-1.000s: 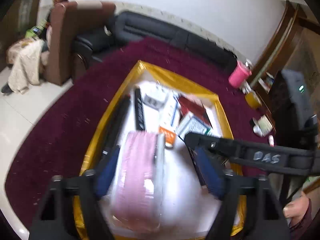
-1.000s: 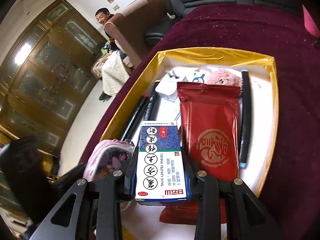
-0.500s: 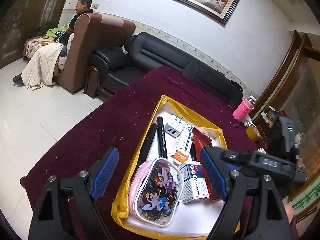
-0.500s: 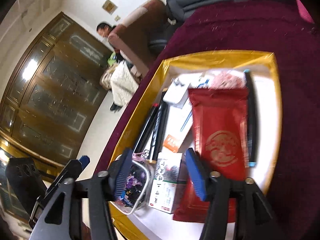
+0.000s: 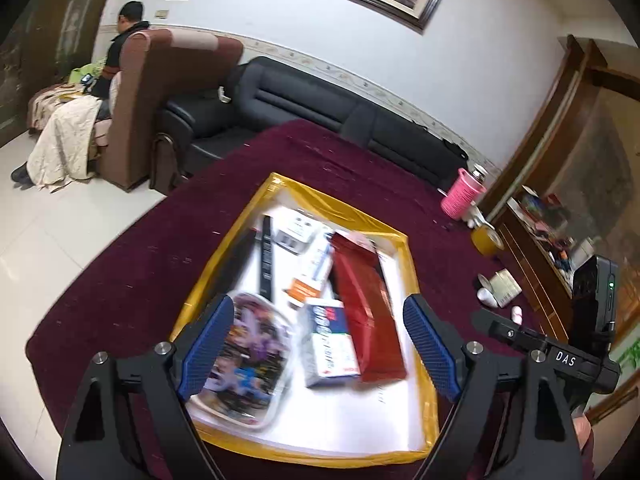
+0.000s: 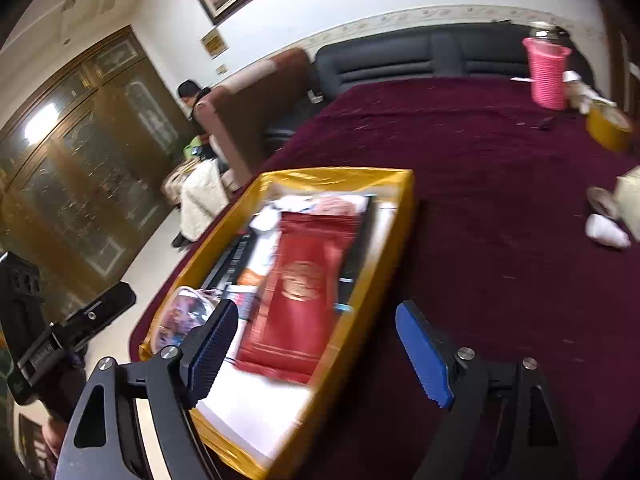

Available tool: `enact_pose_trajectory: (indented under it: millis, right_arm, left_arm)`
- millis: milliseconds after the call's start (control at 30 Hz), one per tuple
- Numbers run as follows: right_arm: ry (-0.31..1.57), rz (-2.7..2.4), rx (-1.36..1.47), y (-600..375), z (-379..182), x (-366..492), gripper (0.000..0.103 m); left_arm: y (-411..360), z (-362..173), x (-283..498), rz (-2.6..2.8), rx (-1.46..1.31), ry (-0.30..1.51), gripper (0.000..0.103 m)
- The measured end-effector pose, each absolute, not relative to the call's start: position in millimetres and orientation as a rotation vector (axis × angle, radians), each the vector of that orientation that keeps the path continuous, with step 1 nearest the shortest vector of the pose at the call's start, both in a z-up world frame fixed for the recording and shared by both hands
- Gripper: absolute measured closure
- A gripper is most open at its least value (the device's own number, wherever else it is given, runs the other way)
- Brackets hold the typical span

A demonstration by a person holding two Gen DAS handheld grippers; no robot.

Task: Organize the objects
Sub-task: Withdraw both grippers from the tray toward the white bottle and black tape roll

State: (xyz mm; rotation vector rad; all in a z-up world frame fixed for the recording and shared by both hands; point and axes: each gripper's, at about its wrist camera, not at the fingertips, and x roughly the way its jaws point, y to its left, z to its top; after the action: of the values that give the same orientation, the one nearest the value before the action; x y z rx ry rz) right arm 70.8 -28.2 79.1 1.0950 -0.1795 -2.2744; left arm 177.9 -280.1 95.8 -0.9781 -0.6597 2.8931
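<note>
Two views show one scene. From the left wrist, the left gripper (image 5: pixel 318 348) hangs over a shallow yellow-walled box (image 5: pixel 416 296) on the maroon-covered counter (image 5: pixel 132 280), its blue-padded fingers (image 5: pixel 206 340) spread wide and empty. Inside lie a cartoon-printed pouch (image 5: pixel 244 364), a blue-and-white medicine carton (image 5: pixel 330 340) and a red foil packet (image 5: pixel 370 304), side by side. From the right wrist, the right gripper (image 6: pixel 320 354), jaws just opened wide, holds nothing above the box's near right wall.
</note>
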Motion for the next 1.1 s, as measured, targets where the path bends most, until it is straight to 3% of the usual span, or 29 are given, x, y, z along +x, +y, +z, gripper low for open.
enact_pose_trajectory:
  millis: [533,833,1100]
  right_arm:
    - [-0.405,-2.358,1.12,76.4,61.2,78.3,0.013]
    - [-0.368,-2.534,1.05,140.2,89.3,73.1,0.013]
    - [-0.422,-2.781,1.065,231.8,100.6,54.0,0.012]
  left_arm:
    - [-191.9,105.2,170.8,2.767,-1.033,-0.447,0.017]
    - [-105.9,127.2,152.3,2.644,-0.972,-0.205,0.012]
    - [-41.6,84.0,133.7,2.476,-1.102,-0.137,0.012]
